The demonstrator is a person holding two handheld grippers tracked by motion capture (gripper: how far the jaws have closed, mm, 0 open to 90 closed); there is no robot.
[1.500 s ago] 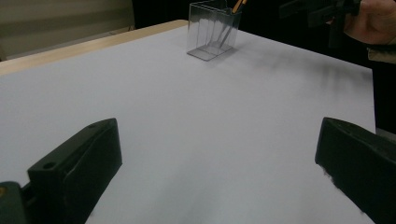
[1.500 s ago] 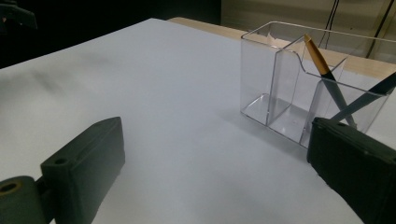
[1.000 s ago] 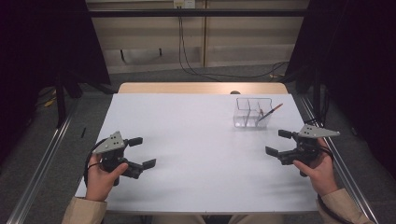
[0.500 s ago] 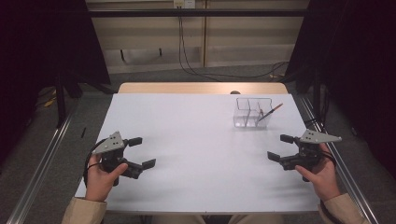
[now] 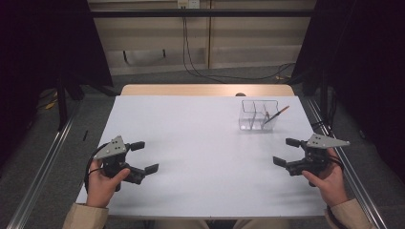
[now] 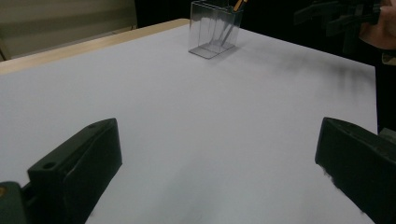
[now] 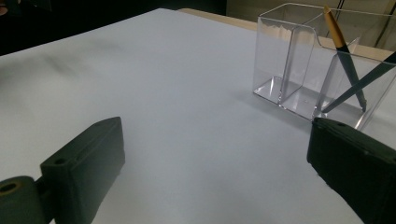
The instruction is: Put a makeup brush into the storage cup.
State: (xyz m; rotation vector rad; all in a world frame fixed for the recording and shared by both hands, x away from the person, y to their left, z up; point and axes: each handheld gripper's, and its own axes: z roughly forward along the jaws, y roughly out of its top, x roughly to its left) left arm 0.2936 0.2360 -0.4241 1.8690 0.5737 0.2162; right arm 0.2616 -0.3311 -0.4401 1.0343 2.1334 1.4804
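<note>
On the white table (image 5: 205, 143) a clear compartmented holder (image 5: 258, 114) stands at the back right, with a pen (image 5: 276, 115) leaning in its right compartment. In the right gripper view the holder (image 7: 299, 56) is close ahead, holding a tan-tipped pen (image 7: 343, 49) and a second dark pen (image 7: 366, 80). My left gripper (image 5: 144, 157) rests at the front left, open and empty. My right gripper (image 5: 285, 151) is at the front right, open and empty, a short way in front of the holder. The left gripper view has the holder (image 6: 215, 28) far off and the right gripper (image 6: 343, 14) beyond it.
A bare wooden strip (image 5: 191, 89) runs along the table's far edge. Metal rails (image 5: 43, 162) flank both sides of the table. Cables (image 5: 200, 67) lie on the floor behind, and dark curtains hang left and right.
My right gripper has drawn back a little toward the near edge of the table. The left gripper and the holder have not moved.
</note>
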